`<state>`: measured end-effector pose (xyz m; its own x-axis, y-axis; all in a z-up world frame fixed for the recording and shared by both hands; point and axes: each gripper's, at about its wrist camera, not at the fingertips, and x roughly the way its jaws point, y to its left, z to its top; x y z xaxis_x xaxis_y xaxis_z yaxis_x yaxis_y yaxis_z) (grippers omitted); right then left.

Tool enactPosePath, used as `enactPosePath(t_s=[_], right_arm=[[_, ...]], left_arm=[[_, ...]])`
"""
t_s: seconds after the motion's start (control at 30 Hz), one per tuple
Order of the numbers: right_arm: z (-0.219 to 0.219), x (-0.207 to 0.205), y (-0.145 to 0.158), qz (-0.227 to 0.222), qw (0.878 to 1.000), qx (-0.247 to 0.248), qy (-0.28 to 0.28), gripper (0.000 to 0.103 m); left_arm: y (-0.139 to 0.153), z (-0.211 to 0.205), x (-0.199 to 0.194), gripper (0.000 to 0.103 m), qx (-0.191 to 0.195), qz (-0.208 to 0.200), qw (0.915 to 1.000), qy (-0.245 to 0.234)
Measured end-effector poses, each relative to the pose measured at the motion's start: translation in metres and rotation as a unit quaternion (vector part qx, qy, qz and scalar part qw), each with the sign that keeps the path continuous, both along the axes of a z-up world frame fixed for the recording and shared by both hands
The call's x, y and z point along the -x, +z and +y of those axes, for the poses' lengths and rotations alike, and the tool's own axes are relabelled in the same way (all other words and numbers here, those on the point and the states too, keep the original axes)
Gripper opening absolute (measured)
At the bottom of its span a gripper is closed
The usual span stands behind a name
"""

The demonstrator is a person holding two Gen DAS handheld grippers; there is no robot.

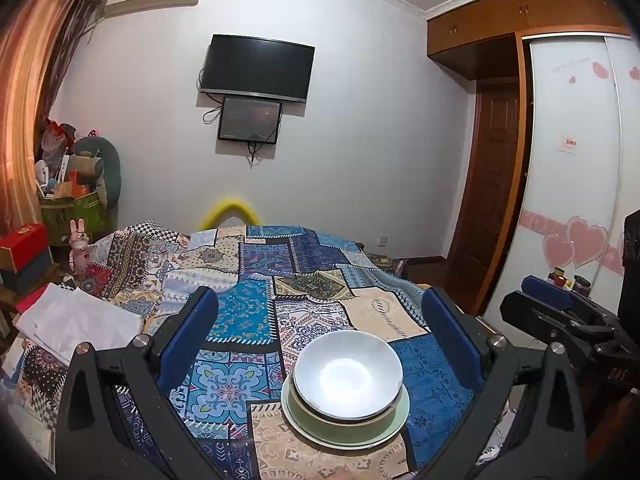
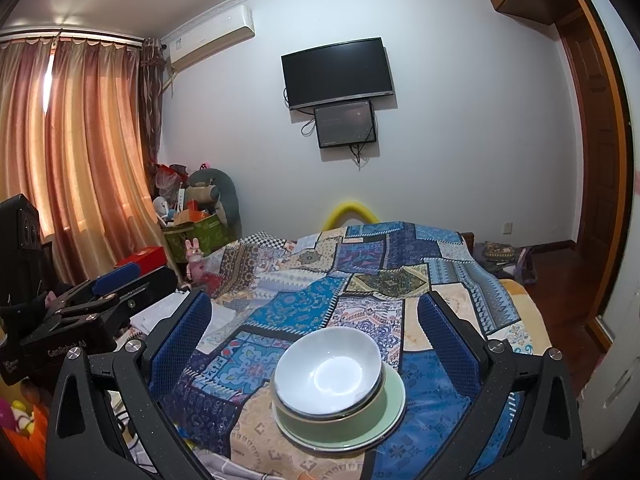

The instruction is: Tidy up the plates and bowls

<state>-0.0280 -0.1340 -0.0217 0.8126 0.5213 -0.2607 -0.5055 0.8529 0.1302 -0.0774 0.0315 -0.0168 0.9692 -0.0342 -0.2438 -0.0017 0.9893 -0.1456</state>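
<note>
The room has white walls (image 2: 460,80). A black TV (image 2: 338,74) hangs high in the middle, with a small screen (image 2: 346,124) just under it. An air conditioner (image 2: 212,36) sits up near the ceiling. Long orange curtains (image 2: 80,152) glow with light on the left. A brown door (image 1: 492,192) and a white closet with pink hearts (image 1: 576,200) stand on the right. A patchwork blanket (image 1: 304,264) covers the bed.

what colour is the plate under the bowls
Pale green plate, beneath a green bowl and white bowl; clearest in right wrist view.
</note>
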Motion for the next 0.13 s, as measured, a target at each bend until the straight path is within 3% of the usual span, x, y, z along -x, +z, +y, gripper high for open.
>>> enactPosePath(t_s=[0.13], right_arm=[[-0.0006,-0.0003,-0.0001,0.002,1.0,-0.001,0.0,0.103]], left_arm=[[-0.0003,-0.0017,0.0006,0.103,-0.003,-0.003,1.0,0.001]])
